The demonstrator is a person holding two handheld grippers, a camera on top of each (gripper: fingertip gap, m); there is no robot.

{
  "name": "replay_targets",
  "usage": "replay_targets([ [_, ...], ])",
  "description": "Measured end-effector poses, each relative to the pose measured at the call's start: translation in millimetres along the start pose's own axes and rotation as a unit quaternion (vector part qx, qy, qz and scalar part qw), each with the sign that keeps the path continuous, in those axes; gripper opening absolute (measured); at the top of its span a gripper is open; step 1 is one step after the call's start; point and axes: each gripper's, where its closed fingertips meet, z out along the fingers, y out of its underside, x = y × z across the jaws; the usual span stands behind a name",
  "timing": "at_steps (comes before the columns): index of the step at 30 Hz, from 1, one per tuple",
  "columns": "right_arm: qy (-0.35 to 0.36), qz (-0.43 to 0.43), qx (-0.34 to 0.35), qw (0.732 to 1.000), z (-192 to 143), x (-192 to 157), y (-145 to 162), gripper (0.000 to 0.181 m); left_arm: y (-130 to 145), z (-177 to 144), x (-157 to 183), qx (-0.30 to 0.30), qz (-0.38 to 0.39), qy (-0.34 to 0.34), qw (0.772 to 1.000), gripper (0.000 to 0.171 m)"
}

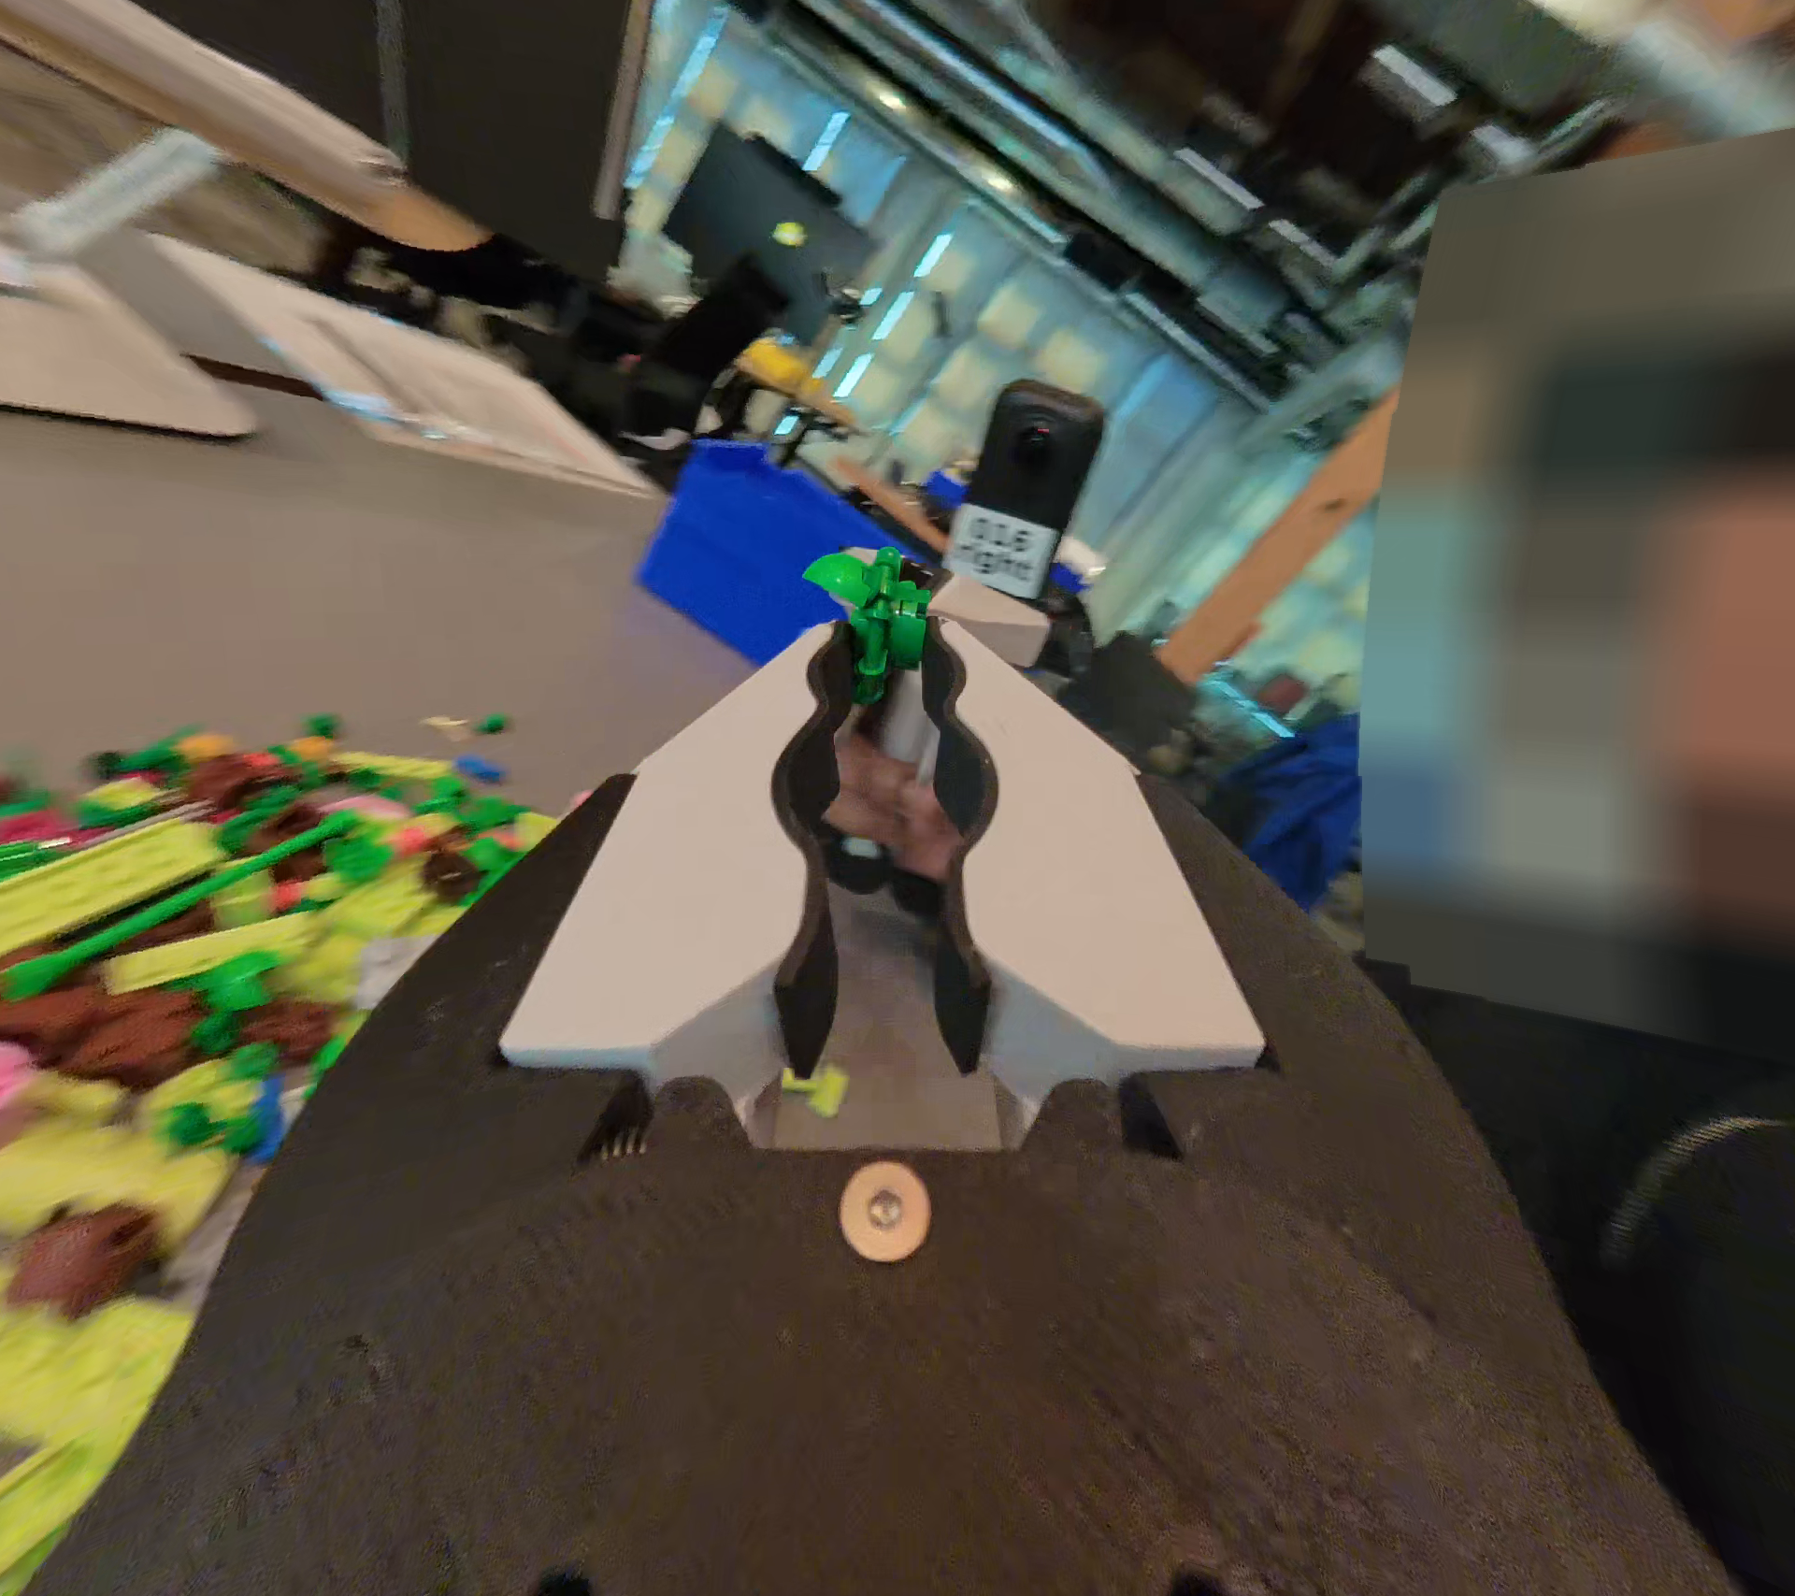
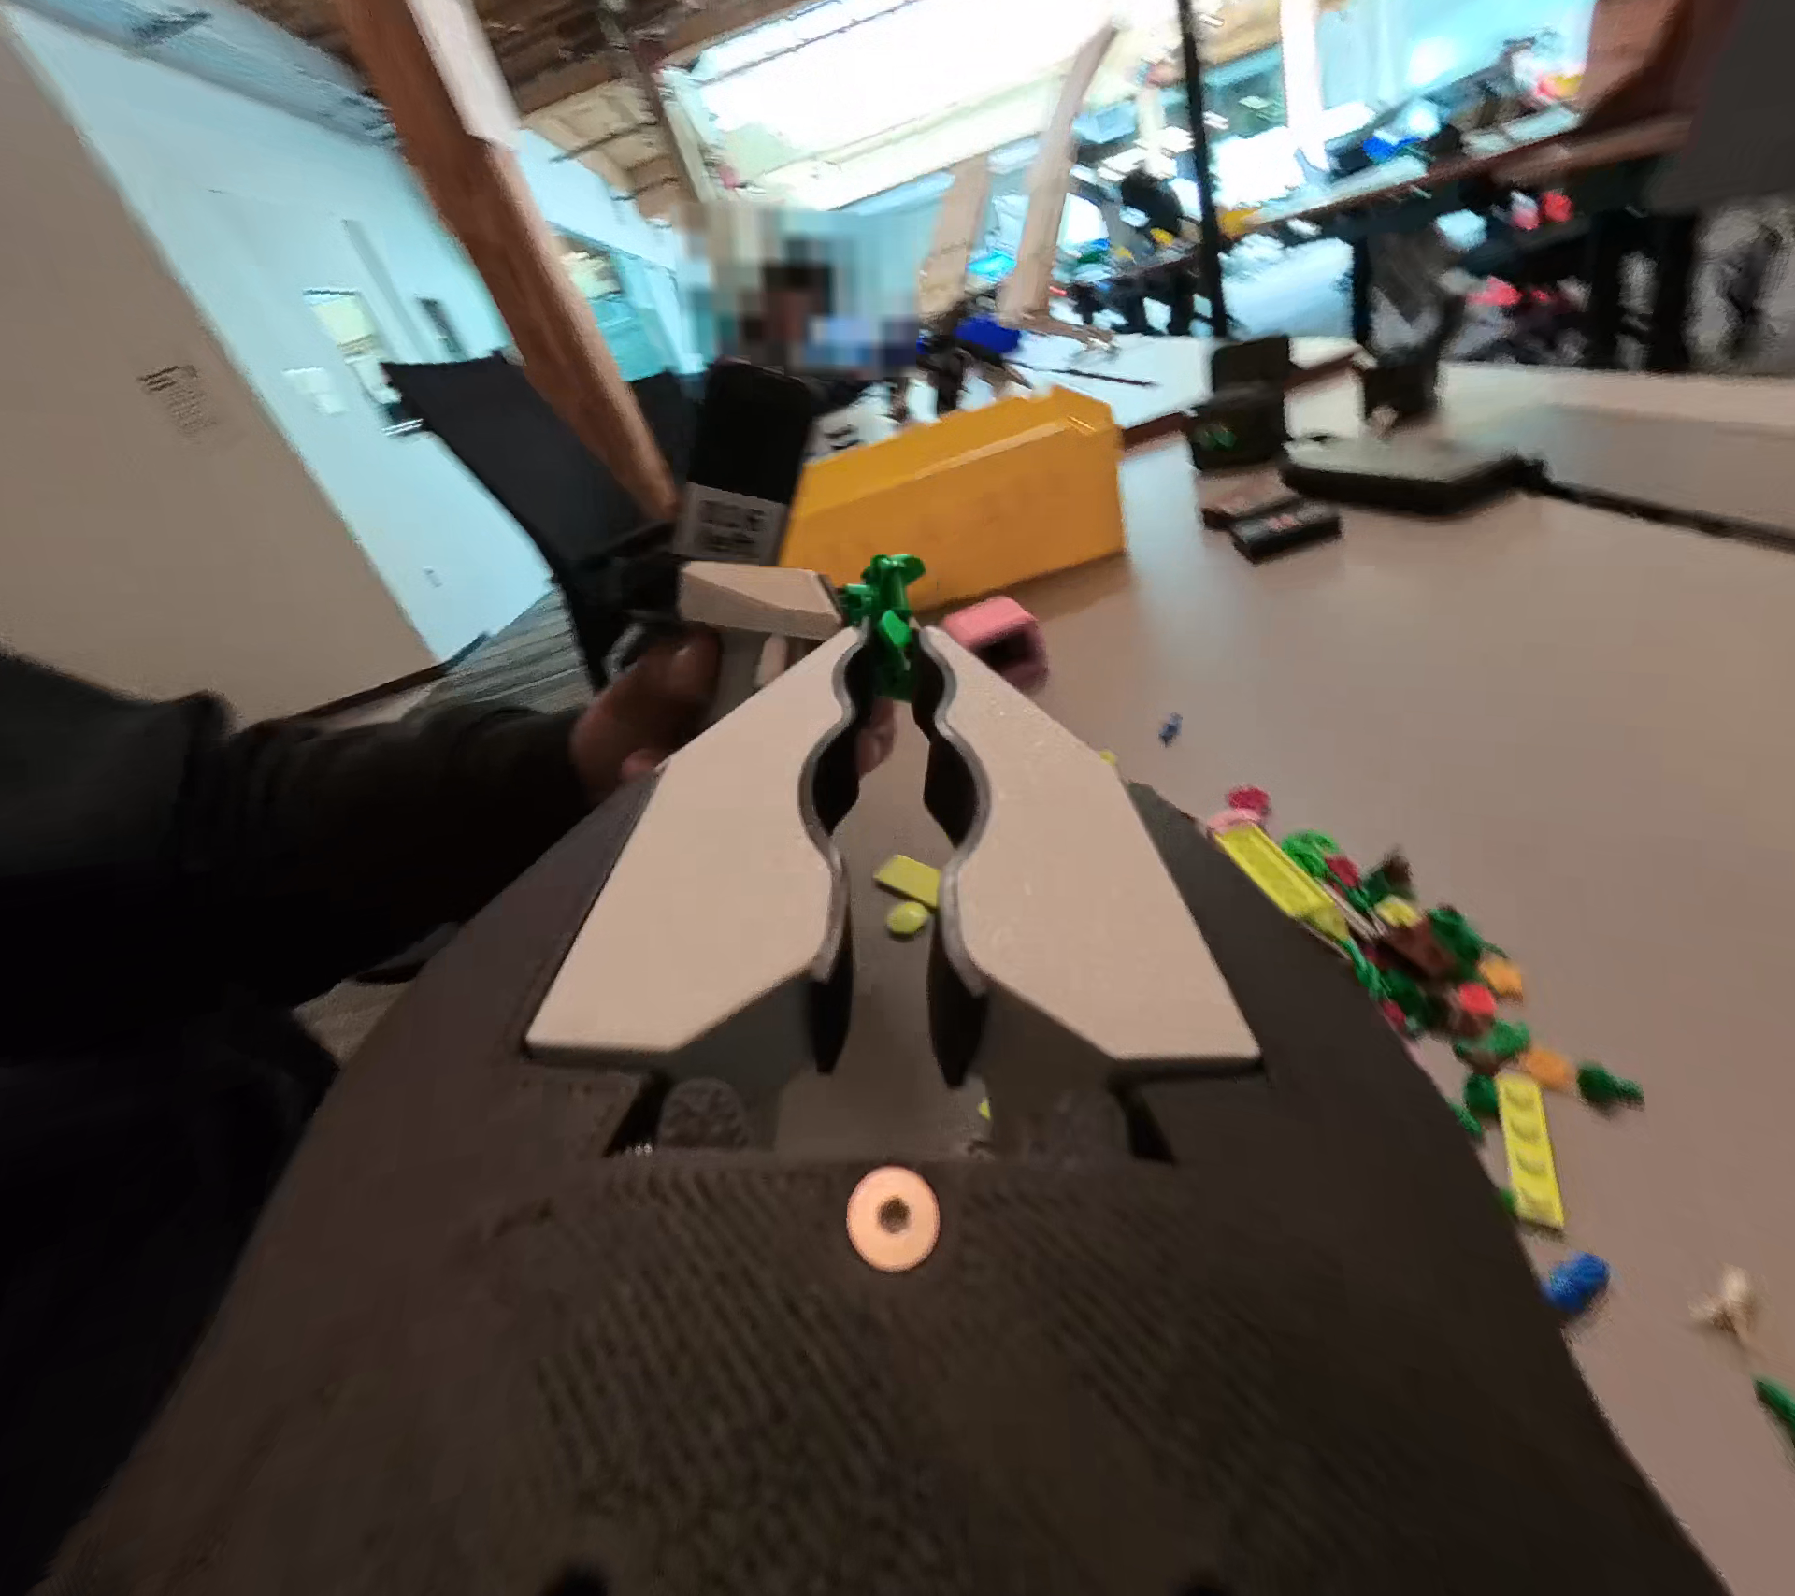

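Fingers of both the left gripper (image 1: 882, 638) and right gripper (image 2: 886, 644) pinch one green plant piece (image 1: 879, 612) at their tips. Nearly closed jaws meet tip to tip, sharing its hold above the table (image 2: 1457, 724).

Bright overhead lighting, heavy motion blur, wide-angle distortion at edges.

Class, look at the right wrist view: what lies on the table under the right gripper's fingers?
Through the gap under the right gripper, two yellow-green bricks show on the grey table. The fingers cover whatever lies beside them.
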Motion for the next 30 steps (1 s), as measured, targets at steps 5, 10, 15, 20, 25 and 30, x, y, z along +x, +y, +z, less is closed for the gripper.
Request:
replay_targets([
  [5, -0.138, 0.020, 0.035, 0.990, -17.6, -33.2, -17.7, 0.002, 2.4, 8.9, 35.9, -0.023, 0.007, 0.062, 0.998, 0.010],
  [10, -0.173, 0.004, -0.002, 0.985, -24.0, -36.1, -3.4, 0.003, 17.6, 6.3, 31.7, -0.059, 0.018, 0.057, 0.996, 0.010],
  [15, -0.149, 0.038, 0.066, 0.986, -51.1, -10.5, -23.9, 0.003, -27.1, -33.3, 23.7, 0.059, -0.060, 0.092, 0.992, 0.010],
  [20, -0.045, 0.026, 0.125, 0.991, -95.5, 34.3, -44.8, 0.003, 49.3, -54.6, -22.9, -0.172, 0.160, -0.096, 0.967, 0.011],
  [25, -0.053, 0.031, 0.034, 0.998, -57.8, 31.4, -6.1, 0.003, 116.8, -49.3, -35.4, -0.335, 0.249, -0.125, 0.900, 0.012],
  [30, -0.055, 0.017, -0.004, 0.998, -41.6, 27.7, 11.1, 0.004, 120.7, -38.1, -37.1, -0.352, 0.222, -0.100, 0.904, 0.024],
])
